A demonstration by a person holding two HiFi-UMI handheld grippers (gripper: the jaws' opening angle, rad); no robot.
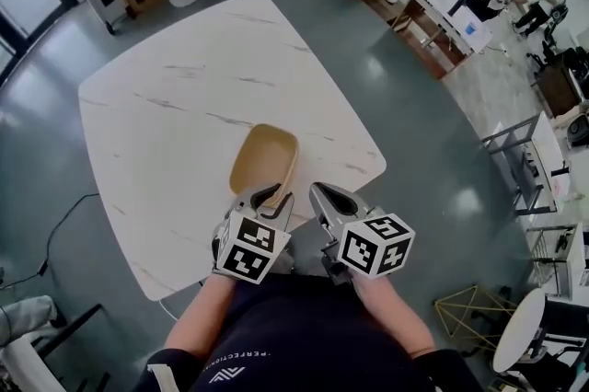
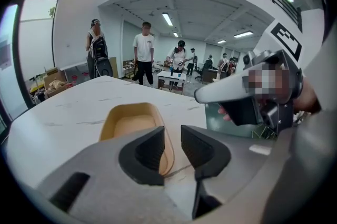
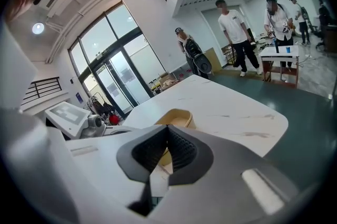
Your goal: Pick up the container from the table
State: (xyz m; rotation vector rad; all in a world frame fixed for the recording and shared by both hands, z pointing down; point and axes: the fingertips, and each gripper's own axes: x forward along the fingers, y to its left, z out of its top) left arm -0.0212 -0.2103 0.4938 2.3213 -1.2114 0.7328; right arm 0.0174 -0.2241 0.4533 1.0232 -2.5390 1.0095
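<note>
Container [image 1: 265,160] sits on the white marble-look table [image 1: 175,96], toward the near edge by the person, right in front of both grippers. It's upright, open side up, long axis running roughly away from the person.

L gripper [image 1: 273,194] is at the container's near end. In the head view its tips overlap the near rim. In the left gripper view the jaws stand apart w/ a clear gap. The left jaw covers the near-right part of the container [image 2: 131,120], and the rim's right edge plus bare tabletop show in the gap. The pads aren't pressing on anything, so no hold. Can't tell if a jaw touches the rim.

R gripper [image 1: 324,195] is just beside the L one, to its right and off the container's near-right corner. In the right gripper view the jaw tips [image 3: 167,131] meet w/ nothing between them. The container [image 3: 176,118] lies just beyond them, partly hidden behind the jaws.

Look: tan, kraft-paper colour all over, matte. Rounded oblong shape, shallow, w/ sloped walls and a thin, slightly paler rim. Inside is a plain tan floor. The table's grey veining runs around it.
</note>
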